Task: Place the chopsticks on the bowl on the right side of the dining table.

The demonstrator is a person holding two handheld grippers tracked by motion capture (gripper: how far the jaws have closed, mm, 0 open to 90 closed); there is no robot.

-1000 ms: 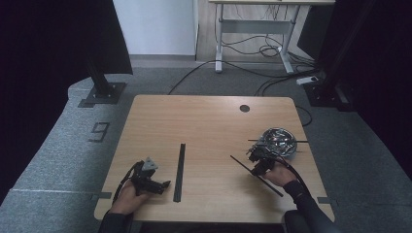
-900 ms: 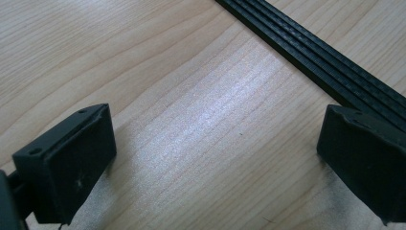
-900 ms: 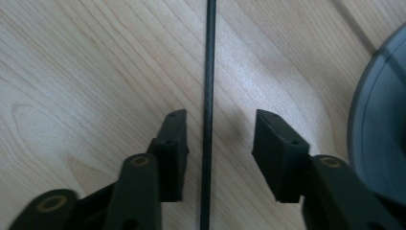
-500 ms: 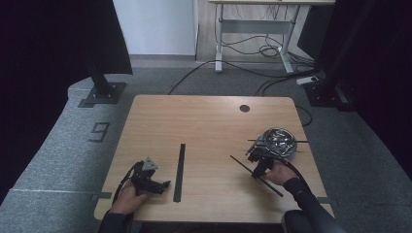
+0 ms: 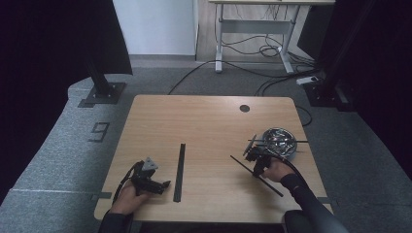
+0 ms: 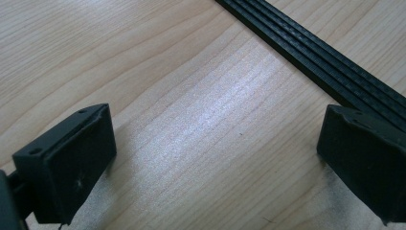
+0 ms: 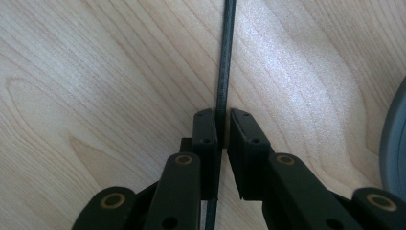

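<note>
A thin black rod (image 5: 240, 163) lies slanted on the right part of the wooden table (image 5: 204, 126). My right gripper (image 5: 256, 170) is shut on it. In the right gripper view the two pads (image 7: 206, 129) pinch the rod (image 7: 226, 57) between them, having just been closing on it. A flat black ribbed bar (image 5: 180, 170) lies lengthwise at the table's middle. My left gripper (image 5: 164, 184) rests just left of the bar. In its own view the left gripper (image 6: 210, 163) stands open with bare wood between the jaws, and the bar (image 6: 325, 67) runs past the right jaw.
A metal bowl (image 5: 294, 145) holding shiny parts sits at the right edge, just beyond my right hand, and another thin rod (image 5: 301, 141) lies across it. Its grey rim (image 7: 395, 139) shows in the right gripper view. A dark round hole (image 5: 244, 108) marks the table's far side.
My right gripper has shifted slightly over the thin rod. The left gripper and the flat bar stay where they were.
</note>
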